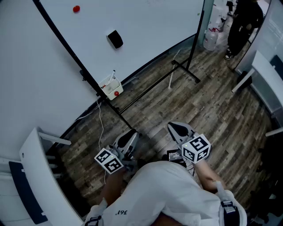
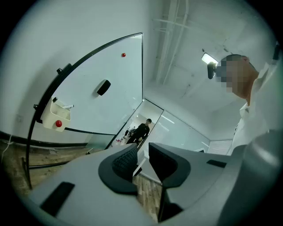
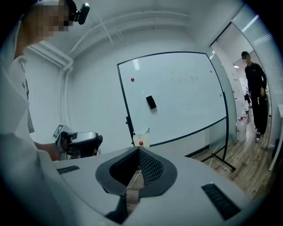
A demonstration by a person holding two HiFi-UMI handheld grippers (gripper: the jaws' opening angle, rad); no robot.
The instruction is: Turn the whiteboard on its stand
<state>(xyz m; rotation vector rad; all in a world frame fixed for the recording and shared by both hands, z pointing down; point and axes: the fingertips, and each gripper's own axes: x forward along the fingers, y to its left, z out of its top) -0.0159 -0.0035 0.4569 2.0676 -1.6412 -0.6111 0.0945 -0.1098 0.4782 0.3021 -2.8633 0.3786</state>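
Whiteboard (image 1: 146,26): upright on its stand (image 1: 185,69), well ahead of me, untouched. Left gripper (image 1: 128,137), right gripper (image 1: 179,130): jaws closed on nothing. I carry them low, probably because I have not yet approached.

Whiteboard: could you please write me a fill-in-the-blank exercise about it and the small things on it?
1. The magnet on the whiteboard is ___ in colour.
2. The eraser stuck to it is ___.
3. The tray hanging at its edge is ___.
4. Its stand rests on a ___ floor.
Missing words: red; black; white; wooden.
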